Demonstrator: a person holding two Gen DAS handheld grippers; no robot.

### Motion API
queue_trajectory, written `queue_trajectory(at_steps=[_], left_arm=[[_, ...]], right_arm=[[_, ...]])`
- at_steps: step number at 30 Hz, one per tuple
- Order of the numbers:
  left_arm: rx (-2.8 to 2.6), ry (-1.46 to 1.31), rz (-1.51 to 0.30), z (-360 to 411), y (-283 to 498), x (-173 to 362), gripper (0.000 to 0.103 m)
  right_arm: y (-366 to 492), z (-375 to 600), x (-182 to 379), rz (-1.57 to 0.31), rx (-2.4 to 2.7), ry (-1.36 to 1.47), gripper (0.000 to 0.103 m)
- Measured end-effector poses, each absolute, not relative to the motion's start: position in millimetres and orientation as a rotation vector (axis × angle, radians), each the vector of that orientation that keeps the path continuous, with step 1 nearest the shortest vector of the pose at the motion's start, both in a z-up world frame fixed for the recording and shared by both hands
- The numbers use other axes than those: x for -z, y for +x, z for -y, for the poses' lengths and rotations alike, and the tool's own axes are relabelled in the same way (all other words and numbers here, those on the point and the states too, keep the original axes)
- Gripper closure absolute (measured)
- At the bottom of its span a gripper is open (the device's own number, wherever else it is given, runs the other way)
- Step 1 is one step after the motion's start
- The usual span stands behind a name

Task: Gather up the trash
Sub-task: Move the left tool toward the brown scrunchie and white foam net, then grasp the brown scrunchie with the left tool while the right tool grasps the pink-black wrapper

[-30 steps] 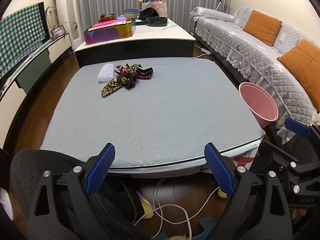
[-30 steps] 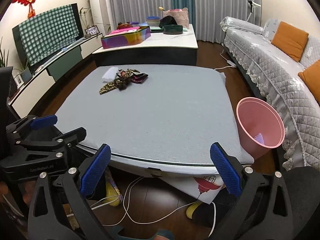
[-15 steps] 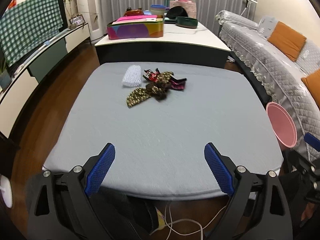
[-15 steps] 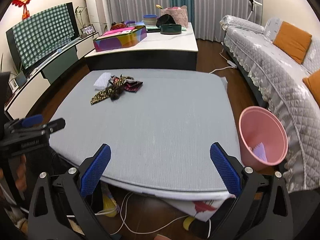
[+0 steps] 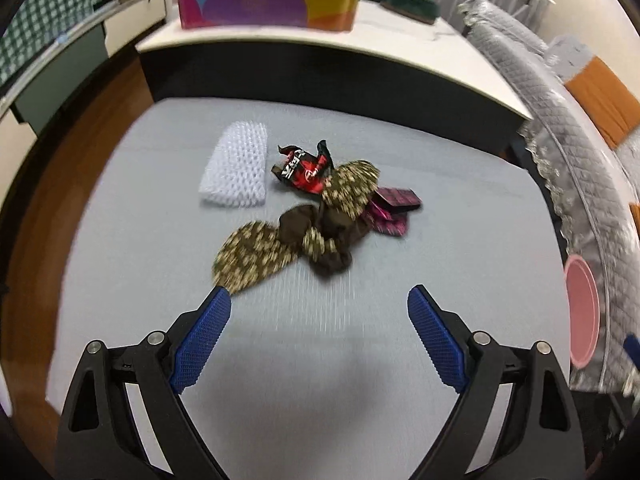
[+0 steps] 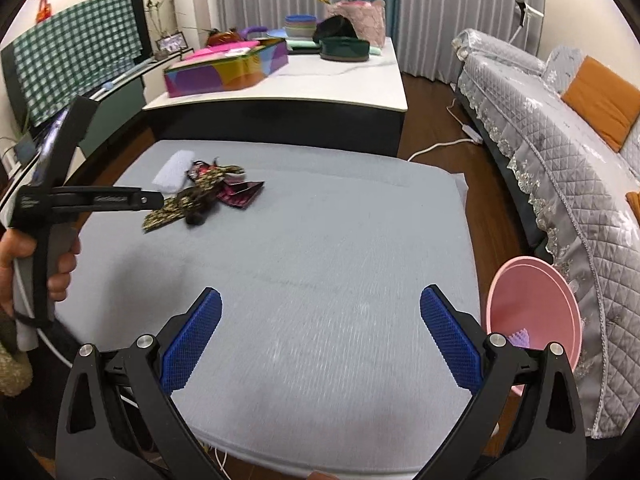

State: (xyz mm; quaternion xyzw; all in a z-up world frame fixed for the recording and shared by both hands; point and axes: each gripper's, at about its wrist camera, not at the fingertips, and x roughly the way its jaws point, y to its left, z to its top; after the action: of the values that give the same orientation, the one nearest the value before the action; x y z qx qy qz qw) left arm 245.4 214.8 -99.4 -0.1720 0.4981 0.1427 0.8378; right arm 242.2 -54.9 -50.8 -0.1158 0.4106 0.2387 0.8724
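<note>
A small heap of trash lies on the grey table [image 5: 320, 360]: a white foam net [image 5: 236, 168], a red and black wrapper [image 5: 304, 166], a gold-patterned brown wrapper [image 5: 280, 248] and a magenta packet [image 5: 394, 202]. My left gripper [image 5: 319, 338] is open and empty just short of the heap; it also shows in the right wrist view [image 6: 92, 200], beside the heap [image 6: 204, 196]. My right gripper [image 6: 320, 340] is open and empty over the table's near edge. A pink bin [image 6: 532, 312] stands on the floor at the table's right side.
A white counter [image 6: 320, 76] with a colourful box [image 6: 228, 66] and bowls stands behind the table. A grey quilted sofa [image 6: 560, 152] with orange cushions runs along the right. A green cabinet [image 6: 116, 100] is at the left.
My left gripper has moved forward over the table, close to the heap of trash. My right gripper has moved forward and up over the table's near edge. Both stay open.
</note>
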Motion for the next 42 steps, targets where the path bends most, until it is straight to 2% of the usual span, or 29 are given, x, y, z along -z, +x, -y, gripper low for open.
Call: queue_trajectory(at_steps=[6, 7, 9, 10, 11, 15, 19, 25, 34, 35, 37, 38, 42], left_arm=[[-0.308, -0.395, -1.169, -228.7, 284.1, 140.9, 0.024], [-0.312, -0.393, -1.178, -229.5, 286.9, 144.7, 0.028], [-0.303, -0.397, -1.193, -231.7, 292.4, 152.2, 0.046], [-0.289, -0.404, -1.204, -233.0, 294.1, 156.0, 0.069], [-0.275, -0.416, -1.209, -234.3, 294.4, 157.8, 0.077], [-0.313, -0.422, -1.176, -240.9, 280.7, 142.4, 0.081], [-0.31, -0.483, -1.14, -252.6, 258.4, 121.8, 0.081], [-0.346, -0.436, -1.027, -264.4, 234.3, 87.0, 0.081], [-0.42, -0.432, -1.028, -295.1, 237.9, 79.5, 0.081], [-0.422, -0.433, -1.026, -296.4, 238.6, 79.3, 0.081], [-0.422, -0.438, -1.024, -297.7, 239.0, 79.1, 0.081], [-0.42, -0.441, -1.024, -297.8, 240.3, 79.5, 0.081], [-0.414, -0.443, -1.022, -297.4, 241.1, 79.4, 0.081]], right_arm=[[285.1, 30.3, 77.2, -0.897, -0.49, -0.277, 0.005], [292.1, 24.3, 81.4, -0.894, -0.49, -0.287, 0.005], [307.0, 11.7, 89.8, -0.894, -0.492, -0.302, 0.005], [313.7, 6.1, 93.5, -0.897, -0.497, -0.302, 0.005], [322.7, -2.2, 99.4, -0.905, -0.502, -0.304, 0.005], [344.9, -33.0, 115.3, -0.91, -0.562, -0.353, 0.005], [356.3, -71.7, 130.2, -0.885, -0.689, -0.442, 0.007], [368.0, -119.3, 142.8, -0.894, -0.778, -0.468, 0.006], [371.2, -170.0, 165.9, -0.918, -0.818, -0.582, 0.006], [371.4, -172.8, 167.4, -0.924, -0.821, -0.583, 0.008], [370.9, -173.1, 166.6, -0.935, -0.849, -0.543, 0.029], [369.3, -173.0, 165.0, -0.942, -0.856, -0.534, 0.034], [358.9, -167.7, 161.7, -0.924, -0.831, -0.559, 0.036]])
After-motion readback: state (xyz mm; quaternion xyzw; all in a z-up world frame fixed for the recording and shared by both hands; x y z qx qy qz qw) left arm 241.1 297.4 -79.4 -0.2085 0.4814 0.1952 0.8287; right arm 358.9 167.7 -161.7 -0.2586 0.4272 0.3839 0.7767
